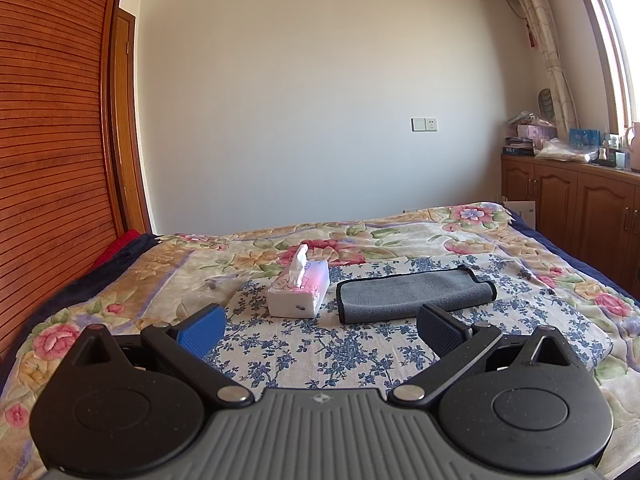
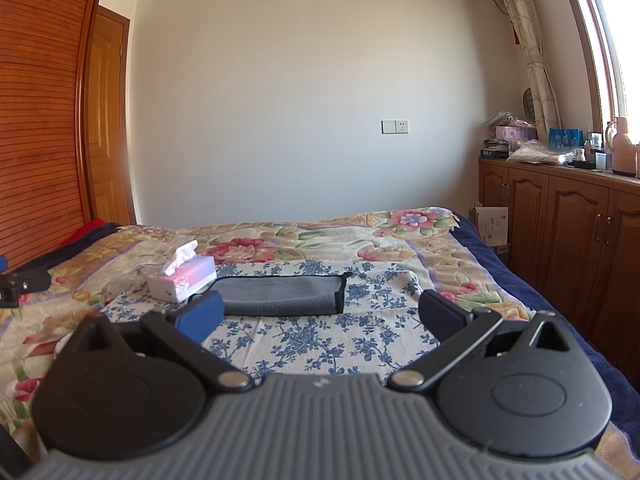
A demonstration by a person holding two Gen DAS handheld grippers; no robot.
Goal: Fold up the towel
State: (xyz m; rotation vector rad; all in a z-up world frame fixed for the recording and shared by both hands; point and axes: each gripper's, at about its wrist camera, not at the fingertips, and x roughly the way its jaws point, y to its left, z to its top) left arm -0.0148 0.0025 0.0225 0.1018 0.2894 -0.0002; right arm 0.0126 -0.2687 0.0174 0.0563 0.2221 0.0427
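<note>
A grey towel with black trim (image 1: 414, 293) lies folded into a long strip on a blue-flowered cloth (image 1: 320, 344) on the bed. It also shows in the right wrist view (image 2: 280, 295). My left gripper (image 1: 320, 330) is open and empty, held above the cloth just short of the towel. My right gripper (image 2: 320, 316) is open and empty, also just short of the towel. Part of the left gripper shows at the left edge of the right wrist view (image 2: 20, 282).
A white and pink tissue box (image 1: 299, 294) stands just left of the towel, also in the right wrist view (image 2: 183, 280). A floral quilt (image 1: 400, 236) covers the bed. A wooden wardrobe (image 1: 52, 140) is left, wooden cabinets (image 2: 568, 236) with clutter right.
</note>
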